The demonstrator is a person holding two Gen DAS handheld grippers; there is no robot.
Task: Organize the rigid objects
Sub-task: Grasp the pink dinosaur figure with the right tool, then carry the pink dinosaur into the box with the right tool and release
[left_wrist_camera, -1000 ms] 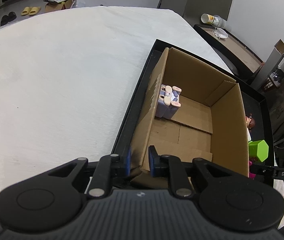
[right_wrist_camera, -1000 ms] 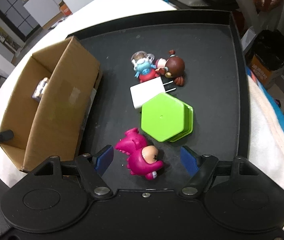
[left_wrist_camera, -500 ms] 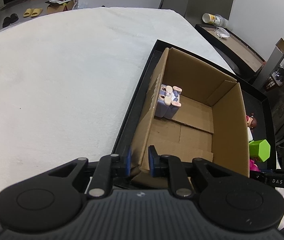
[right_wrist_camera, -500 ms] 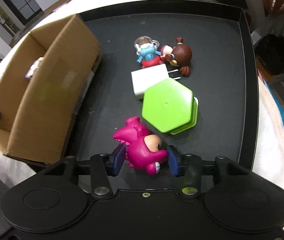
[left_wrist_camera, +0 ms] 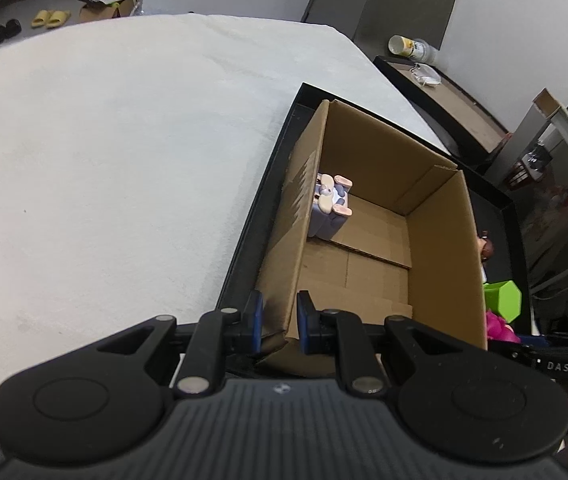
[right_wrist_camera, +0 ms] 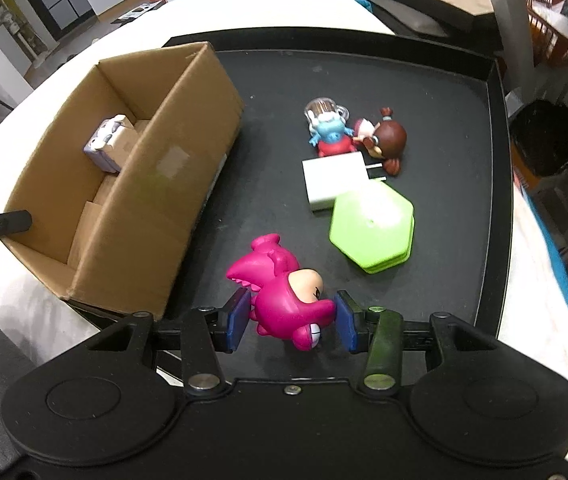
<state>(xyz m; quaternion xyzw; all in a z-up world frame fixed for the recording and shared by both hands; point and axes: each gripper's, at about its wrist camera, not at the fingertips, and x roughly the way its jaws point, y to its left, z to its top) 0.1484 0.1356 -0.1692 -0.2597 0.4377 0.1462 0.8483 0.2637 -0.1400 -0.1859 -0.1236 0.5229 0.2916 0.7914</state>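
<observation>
My right gripper (right_wrist_camera: 290, 322) is shut on a pink dinosaur figure (right_wrist_camera: 284, 292) and holds it above the black tray (right_wrist_camera: 496, 168). My left gripper (left_wrist_camera: 277, 322) is shut on the near corner of the open cardboard box (left_wrist_camera: 440, 240), which stands on the tray's left side (right_wrist_camera: 155, 184). A small purple figure (left_wrist_camera: 330, 208) lies inside the box and also shows in the right wrist view (right_wrist_camera: 103, 146). On the tray lie a green hexagonal box (right_wrist_camera: 372, 224), a white charger (right_wrist_camera: 332, 180), a blue-and-red figure (right_wrist_camera: 330, 134) and a brown-haired doll (right_wrist_camera: 384, 142).
The tray (left_wrist_camera: 243, 256) lies on a white cloth-covered table (left_wrist_camera: 103, 160). A raised rim runs around the tray. Shelves, a dark side table (left_wrist_camera: 436, 92) and clutter stand beyond the table's far and right sides.
My right gripper closed on the pink dinosaur figure and lifted it off the tray, tilting it. My left gripper stayed shut on the box corner.
</observation>
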